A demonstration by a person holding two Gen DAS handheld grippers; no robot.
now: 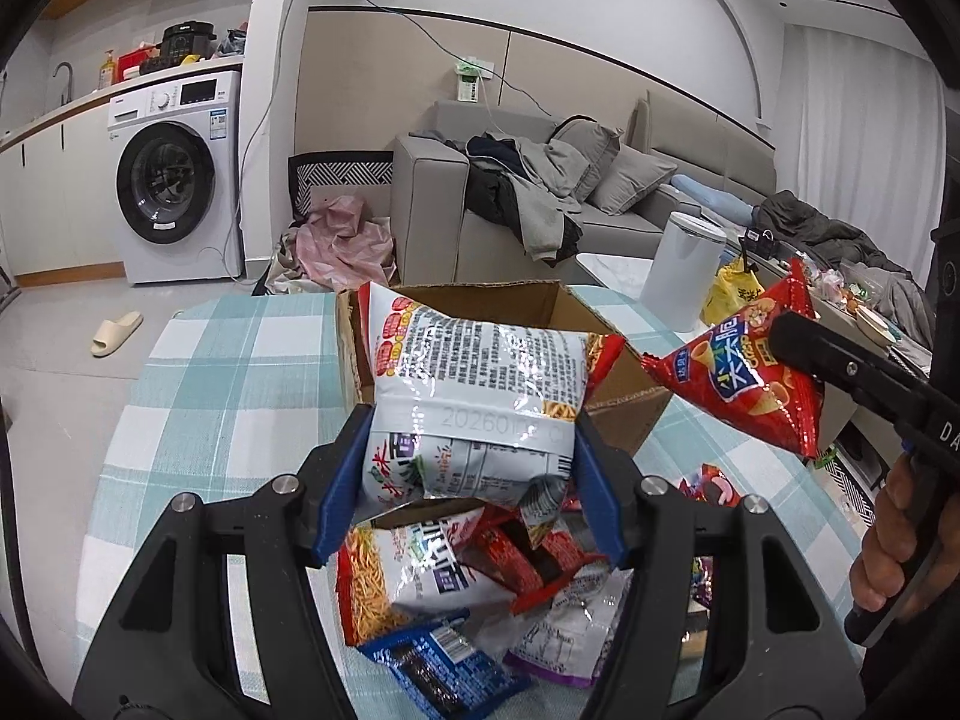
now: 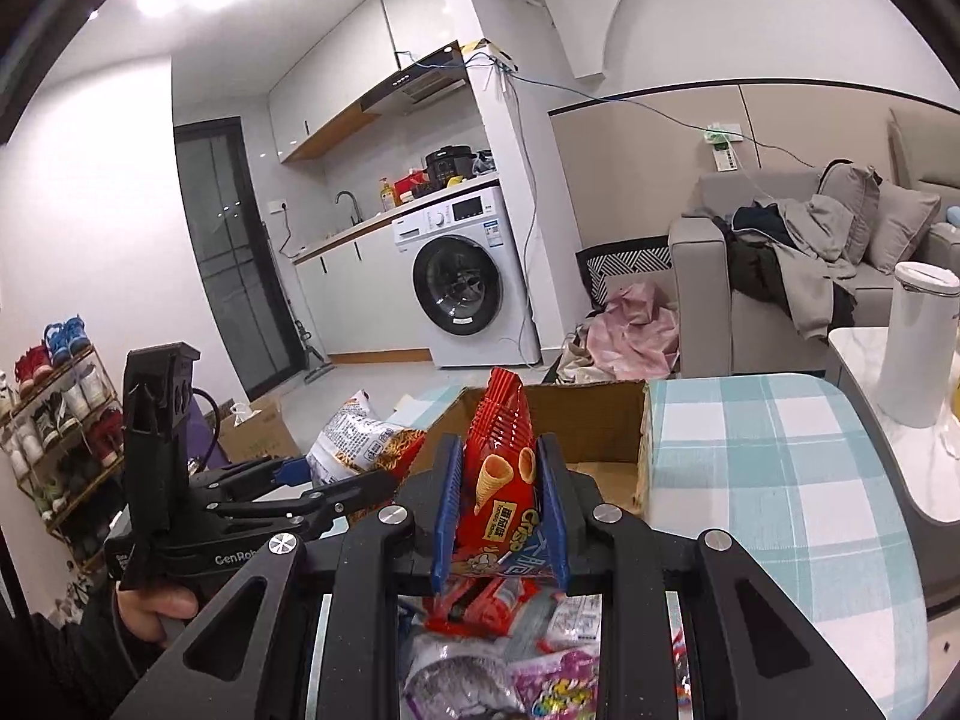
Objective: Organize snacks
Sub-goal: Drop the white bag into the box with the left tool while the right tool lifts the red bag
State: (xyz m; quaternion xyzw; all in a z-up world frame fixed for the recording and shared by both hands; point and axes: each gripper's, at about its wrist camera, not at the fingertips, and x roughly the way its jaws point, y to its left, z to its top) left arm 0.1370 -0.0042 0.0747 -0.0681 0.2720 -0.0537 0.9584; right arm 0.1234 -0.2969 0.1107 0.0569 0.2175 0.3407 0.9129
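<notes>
Checked table [image 1: 198,372] | left gripper [image 1: 471,450] gripping noodle bag [image 1: 474,384] | right gripper [image 2: 501,510] pinching red bag [image 2: 504,468] | box [image 1: 624,384] looking empty | pile [image 1: 480,600] waiting

Between the left tongs' [image 1: 471,468] blue matt plastic pads, a white noodle-snack bag [image 1: 474,396] is glinting, its foil glossy and crinkled. The red cone-crisp bag [image 2: 501,480] pinched in the right tongs [image 2: 501,516] is shining the same way. Just beyond both, the cardboard box [image 1: 624,396] is looking dull, rough and papery. Beneath them the checked tablecloth [image 1: 240,360] is lying soft, matt and woven.
</notes>
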